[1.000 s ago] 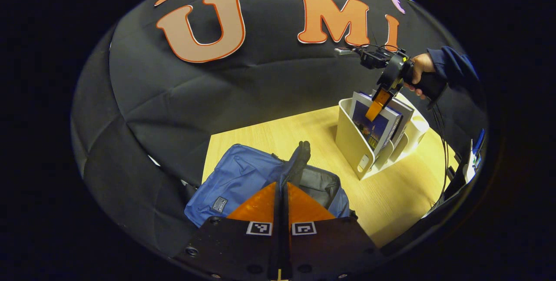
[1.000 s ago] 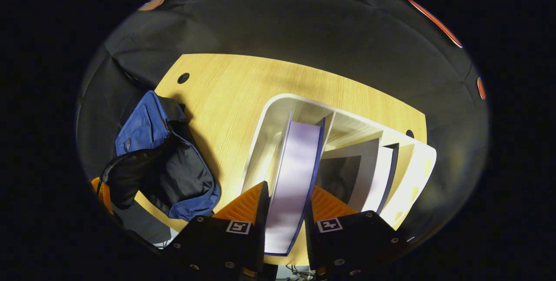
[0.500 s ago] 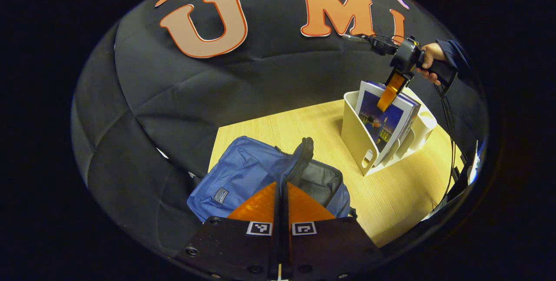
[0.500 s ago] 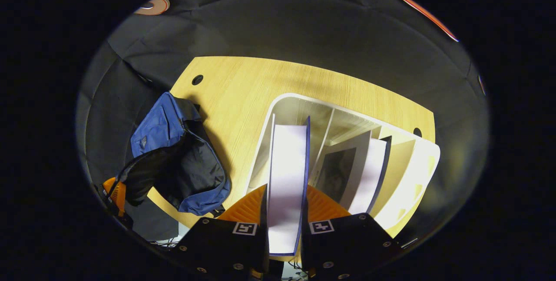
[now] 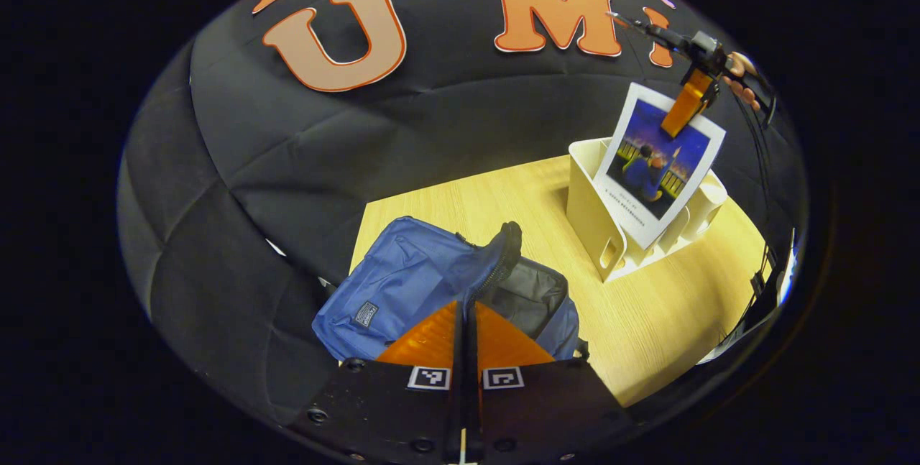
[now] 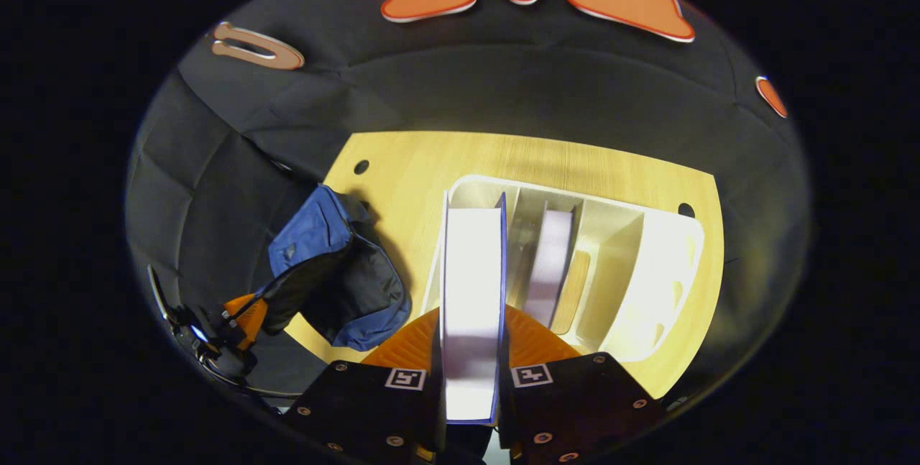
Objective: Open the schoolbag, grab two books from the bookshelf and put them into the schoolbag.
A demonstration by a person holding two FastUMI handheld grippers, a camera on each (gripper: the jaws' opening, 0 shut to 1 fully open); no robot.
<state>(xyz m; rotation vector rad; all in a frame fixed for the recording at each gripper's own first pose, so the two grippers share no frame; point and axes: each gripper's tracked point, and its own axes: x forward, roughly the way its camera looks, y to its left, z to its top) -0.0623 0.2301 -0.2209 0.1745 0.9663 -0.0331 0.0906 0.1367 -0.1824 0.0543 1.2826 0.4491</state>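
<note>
The right gripper pinches a thin, stiff-looking book by its top edge above the white bookshelf. The left gripper, clamped together, holds the soft blue schoolbag's flap. Gripped at one edge, the book will likely swing.

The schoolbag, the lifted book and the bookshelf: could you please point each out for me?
schoolbag (image 5: pixel 402 285): left gripper view, blue front panel.
lifted book (image 5: pixel 658 163): left gripper view, picture on its cover.
bookshelf (image 5: pixel 586 199): left gripper view, pale side wall.
</note>
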